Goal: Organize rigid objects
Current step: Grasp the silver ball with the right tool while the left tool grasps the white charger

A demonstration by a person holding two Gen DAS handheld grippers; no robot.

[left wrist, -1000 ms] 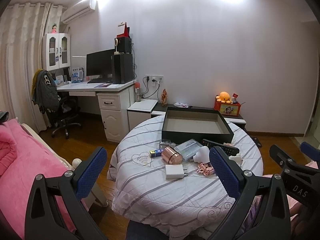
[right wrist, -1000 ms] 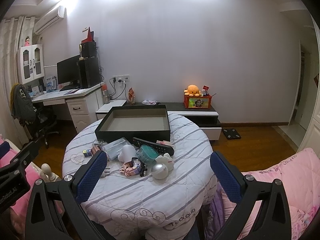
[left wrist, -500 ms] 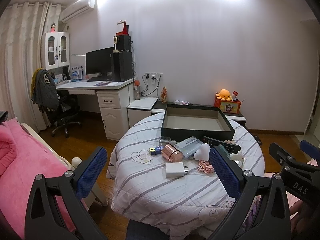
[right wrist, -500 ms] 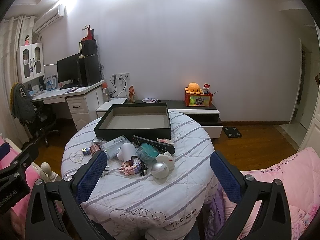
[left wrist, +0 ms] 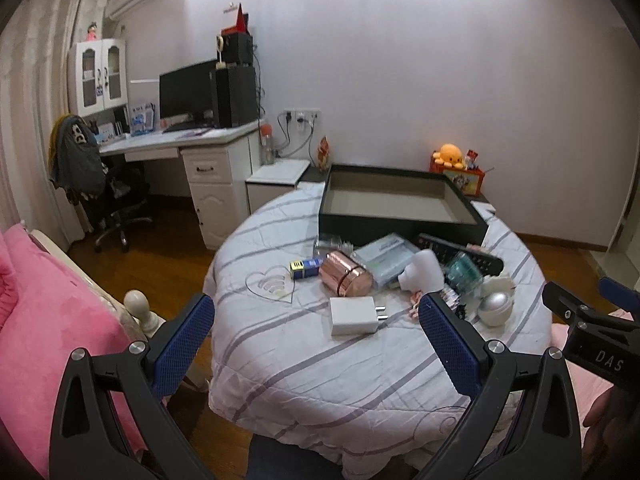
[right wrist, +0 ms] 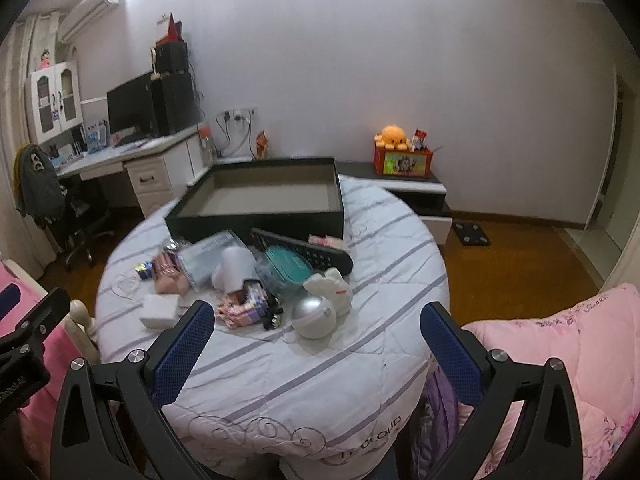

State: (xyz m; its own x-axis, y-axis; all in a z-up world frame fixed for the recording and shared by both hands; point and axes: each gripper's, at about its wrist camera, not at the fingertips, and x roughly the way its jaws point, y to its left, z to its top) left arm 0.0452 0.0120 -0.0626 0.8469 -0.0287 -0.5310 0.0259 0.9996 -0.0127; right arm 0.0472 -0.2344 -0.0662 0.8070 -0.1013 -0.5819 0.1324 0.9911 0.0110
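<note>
A round table with a striped cloth (left wrist: 304,352) (right wrist: 360,360) holds an empty black tray (left wrist: 400,216) (right wrist: 256,220) at its far side. In front of the tray lie a copper cylinder (left wrist: 346,278), a white charger (left wrist: 354,315) (right wrist: 160,311), a small blue and yellow box (left wrist: 305,269), a clear case (left wrist: 384,258), a black remote (right wrist: 304,250), a teal-lidded container (right wrist: 284,270), a silver ball (right wrist: 314,317), a white rabbit figure (right wrist: 330,286) and pink clips (right wrist: 240,306). My left gripper (left wrist: 316,336) and right gripper (right wrist: 316,340) are both open and empty, short of the objects.
A pink bed lies at the left (left wrist: 48,320) and pink bedding at the right (right wrist: 560,352). A white desk with a monitor (left wrist: 188,96) and an office chair (left wrist: 100,192) stand back left. A low cabinet with an orange plush (right wrist: 394,138) stands behind the table.
Both grippers have moved closer to the table and tilted down a little, so the objects look larger. Both stay open. Nothing on the table has moved.
</note>
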